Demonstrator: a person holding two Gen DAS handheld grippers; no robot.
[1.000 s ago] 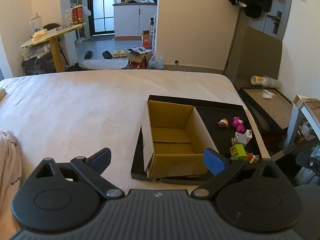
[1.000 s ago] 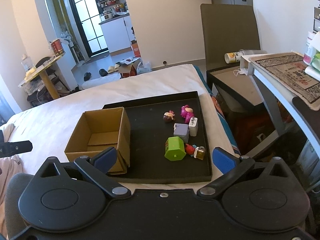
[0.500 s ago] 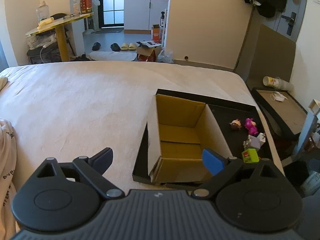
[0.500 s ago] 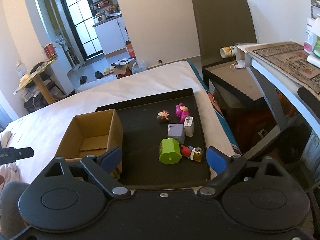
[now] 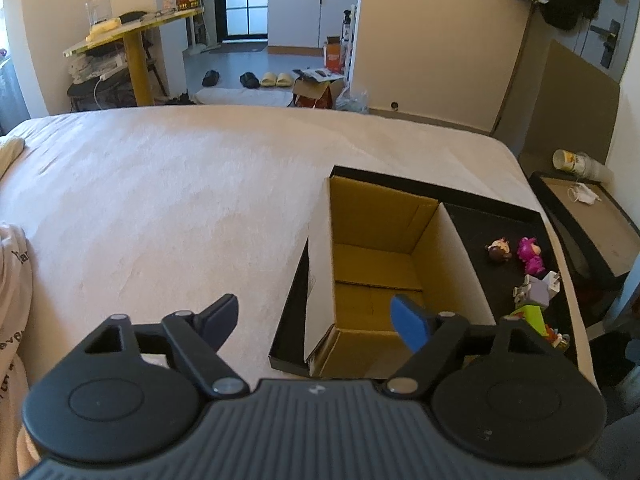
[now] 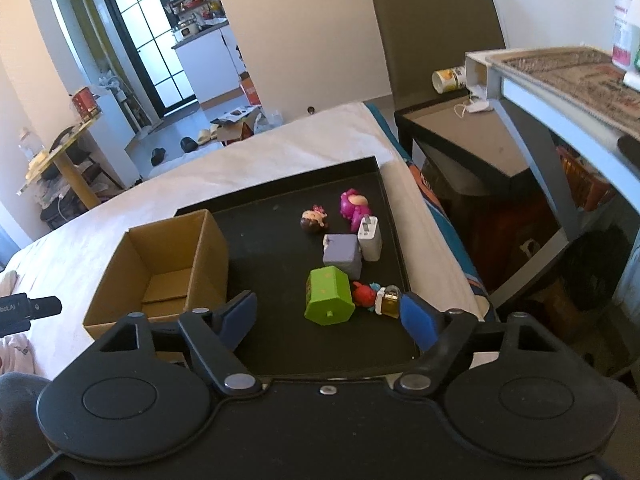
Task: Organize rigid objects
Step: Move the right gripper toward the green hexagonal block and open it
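An open cardboard box [image 5: 384,264] [image 6: 164,264] stands on the left part of a black tray [image 6: 280,264] [image 5: 492,208] on the bed. Right of it on the tray lie a green block [image 6: 329,295], a grey-purple cube [image 6: 342,254], a white charger [image 6: 370,237], a magenta figure [image 6: 354,206], a brown-haired figure [image 6: 314,220], a red toy [image 6: 363,294] and a small padlock [image 6: 390,300]. My right gripper [image 6: 328,316] hovers near the green block, its jaws closing with nothing pressed between them. My left gripper [image 5: 316,316] hangs by the box's near left corner, jaws closing on nothing.
The pale bed cover [image 5: 168,200] stretches left of the tray. A white garment [image 5: 12,280] lies at the left edge. Right of the bed stand a dark side table [image 6: 460,132] with a cup [image 6: 448,78] and a shelf [image 6: 560,80].
Both grippers have sunk and come nearer the tray, so the box and toys look larger. The jaws of both have narrowed. Nothing was taken hold of.
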